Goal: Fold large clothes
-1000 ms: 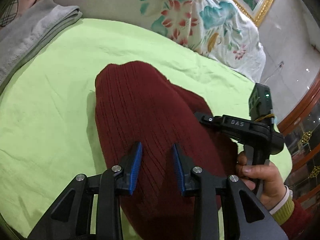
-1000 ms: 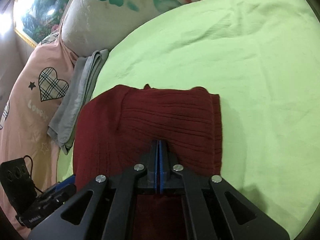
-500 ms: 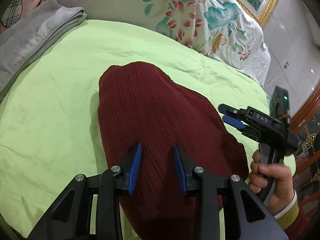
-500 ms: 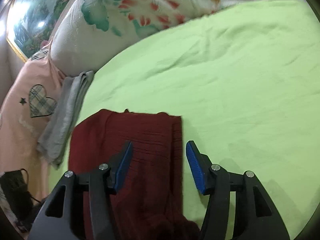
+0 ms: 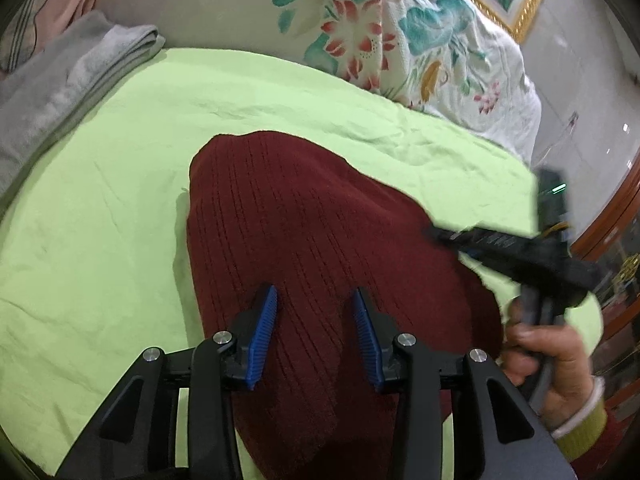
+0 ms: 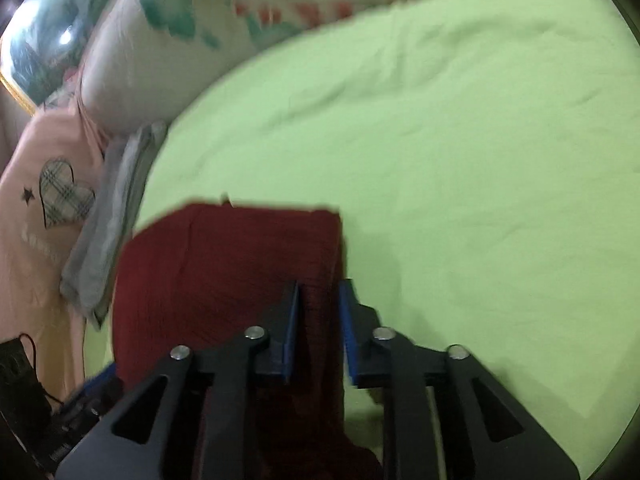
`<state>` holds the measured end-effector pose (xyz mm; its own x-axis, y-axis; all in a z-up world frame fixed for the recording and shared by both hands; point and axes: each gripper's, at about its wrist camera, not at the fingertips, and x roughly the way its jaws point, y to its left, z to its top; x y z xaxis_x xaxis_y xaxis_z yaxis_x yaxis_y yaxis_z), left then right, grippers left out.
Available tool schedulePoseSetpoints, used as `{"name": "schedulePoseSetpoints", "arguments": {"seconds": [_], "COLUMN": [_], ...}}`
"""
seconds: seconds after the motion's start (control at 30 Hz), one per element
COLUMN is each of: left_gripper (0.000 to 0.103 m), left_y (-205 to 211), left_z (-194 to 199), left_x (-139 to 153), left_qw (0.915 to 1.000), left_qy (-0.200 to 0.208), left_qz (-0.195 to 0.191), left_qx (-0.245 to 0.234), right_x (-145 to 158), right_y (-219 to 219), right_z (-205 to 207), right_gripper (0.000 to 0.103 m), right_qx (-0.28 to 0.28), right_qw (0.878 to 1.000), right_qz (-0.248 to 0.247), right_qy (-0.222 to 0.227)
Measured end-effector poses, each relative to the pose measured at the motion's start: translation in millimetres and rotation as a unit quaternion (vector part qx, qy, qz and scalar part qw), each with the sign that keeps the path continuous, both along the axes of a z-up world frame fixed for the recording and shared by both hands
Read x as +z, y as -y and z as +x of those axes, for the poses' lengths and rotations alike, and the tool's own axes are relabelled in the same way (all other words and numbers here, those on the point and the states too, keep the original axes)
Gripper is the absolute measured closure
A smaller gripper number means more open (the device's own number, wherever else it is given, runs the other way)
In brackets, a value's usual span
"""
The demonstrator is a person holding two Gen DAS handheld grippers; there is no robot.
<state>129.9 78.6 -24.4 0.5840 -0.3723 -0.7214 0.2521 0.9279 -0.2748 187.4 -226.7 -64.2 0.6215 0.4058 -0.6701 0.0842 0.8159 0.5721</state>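
A dark red ribbed sweater (image 5: 304, 240) lies folded on the light green bed sheet (image 5: 100, 200). My left gripper (image 5: 314, 316) is open and empty, its blue pads hovering over the near part of the sweater. My right gripper (image 6: 318, 312) is open, with the sweater's (image 6: 240, 272) right edge lying between its blue pads; the view is blurred. The right gripper also shows in the left wrist view (image 5: 460, 240), held by a hand at the sweater's right side.
A folded grey towel (image 5: 60, 92) lies at the sheet's left edge, also in the right wrist view (image 6: 108, 220). A floral quilt (image 5: 380, 32) is piled behind. A pink heart-print cloth (image 6: 44, 208) and a black device (image 6: 16, 376) lie at the left.
My right gripper let go of the sweater, opened wide, then narrowed its jaws around the sweater's right edge. My left gripper stayed open over the sweater.
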Motion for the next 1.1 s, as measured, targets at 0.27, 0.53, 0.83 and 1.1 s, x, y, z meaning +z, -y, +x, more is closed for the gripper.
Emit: {"name": "schedulePoseSetpoints", "arguments": {"seconds": [0.27,0.53,0.83,1.1], "left_gripper": [0.062,0.062,0.061,0.059], "left_y": [5,2,-2,-32], "left_z": [-1,-8,-46,-57], "left_x": [-2,9,26,15], "left_qw": [0.9999,0.9990,0.9934,0.9921], "left_qy": [0.003,-0.001,0.029,0.018], "left_qz": [0.009,0.028,0.084,0.080], "left_qx": [0.006,0.034,0.072,0.095], "right_x": [-3,13,37,20], "right_y": [-41,-34,-41,-42], "right_z": [-17,-37,-70,-94], "right_gripper": [0.079,0.079,0.078,0.078], "right_qx": [0.096,0.085,0.109,0.136], "right_qw": [0.995,0.996,0.993,0.990], "right_qz": [-0.011,0.006,-0.001,-0.010], "right_qy": [0.000,0.024,0.050,0.031]}}
